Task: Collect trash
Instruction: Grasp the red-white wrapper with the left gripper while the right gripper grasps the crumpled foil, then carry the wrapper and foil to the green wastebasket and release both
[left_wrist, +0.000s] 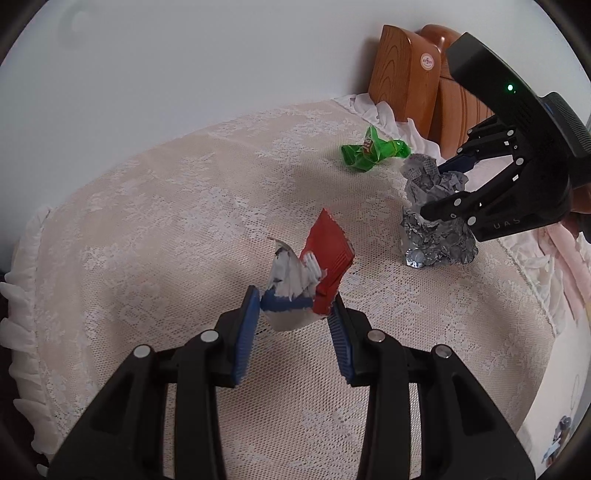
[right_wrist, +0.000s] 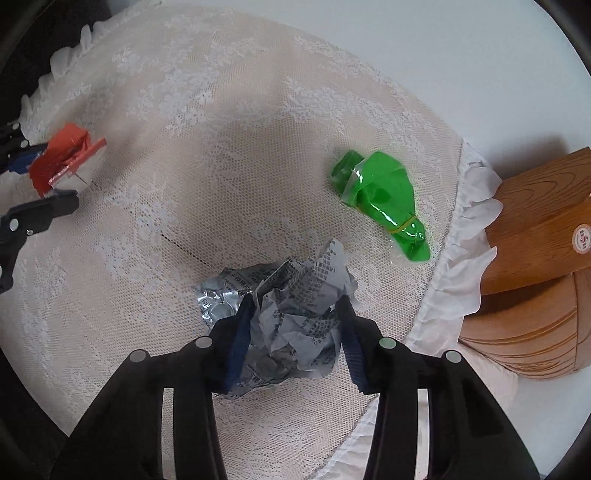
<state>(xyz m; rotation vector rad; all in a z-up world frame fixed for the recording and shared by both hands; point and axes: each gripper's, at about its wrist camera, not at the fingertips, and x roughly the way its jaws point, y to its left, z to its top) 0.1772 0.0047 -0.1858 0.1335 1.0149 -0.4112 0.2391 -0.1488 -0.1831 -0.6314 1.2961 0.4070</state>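
Two hands: both my left fingers (left_wrist: 293, 314) and right fingers (right_wrist: 295, 328) are closed on trash.
Left hold: red-and-white wrapper (left_wrist: 314, 277), pinched low, standing up off the worktop (left_wrist: 147, 221).
Right hold: crumpled printed paper (right_wrist: 295, 314), squeezed from both sides over the foil wad (left_wrist: 436, 243).
Loose piece: one green wrapper (right_wrist: 380, 199), beyond and right of my right fingers, long axis slanting away; right hand nearer.
Count: four pieces.

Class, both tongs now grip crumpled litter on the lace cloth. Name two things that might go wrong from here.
1. The right tongs pinch only the crumpled paper; the foil beneath may stay behind or drop off.
2. The left tongs hold the red and white wrapper by its lower end, so it may slip out.
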